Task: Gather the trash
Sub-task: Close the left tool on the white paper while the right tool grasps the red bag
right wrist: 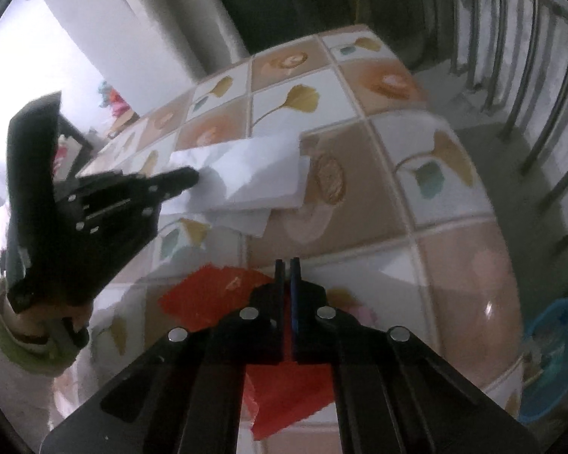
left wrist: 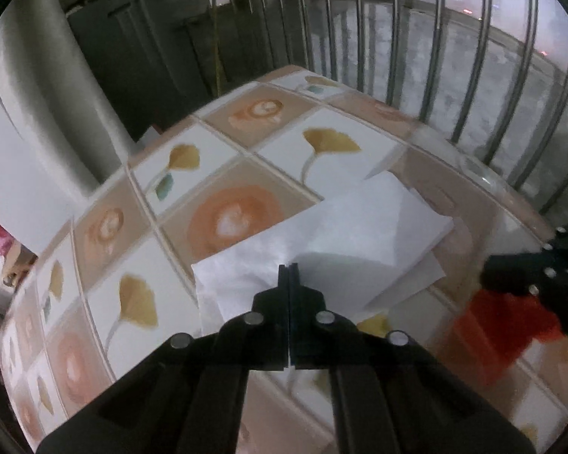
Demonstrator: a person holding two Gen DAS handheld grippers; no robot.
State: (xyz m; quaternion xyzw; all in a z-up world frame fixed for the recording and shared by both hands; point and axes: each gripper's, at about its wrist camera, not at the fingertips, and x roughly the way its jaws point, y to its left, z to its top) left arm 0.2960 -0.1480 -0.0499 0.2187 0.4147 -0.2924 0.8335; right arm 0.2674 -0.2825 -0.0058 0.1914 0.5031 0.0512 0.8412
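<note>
**Mia:** So, what are the left tongs [left wrist: 288, 267] doing?

**Ben:** They are shut tight. Low in the middle of the left view, their tips sit at the near edge of the white paper [left wrist: 344, 223]. I cannot tell if any paper is pinched between them.

**Mia:** Where is that paper?

**Ben:** It lies on the worktop [left wrist: 140, 295], a bit right of the middle of the left view. It looks like a few folded sheets, one on top of the other. The worktop has a cloth with yellow leaves and orange rings on it.

**Mia:** And the right tongs [right wrist: 287, 261]?

**Ben:** Shut too. Low in the middle of the right view, the tips sit over the red wrapper [right wrist: 212, 295]. The red shows on the left of the tongs and under them. It is too blurry to tell if they pinch it.

**Mia:** Can you see one pair of tongs from the other?

**Ben:** Yes. In the right view the left tongs are on the left side, pointing at the white paper. A hand [right wrist: 51, 312] with a green cuff holds them. In the left view the right tongs show at the right edge, on top of the red wrapper.

**Mia:** Anything else?

**Ben:** A blue bowl [right wrist: 549, 359] is low on the right of the right view, down past the worktop. Metal bars [left wrist: 397, 38] stand along the top of the left view.
</note>
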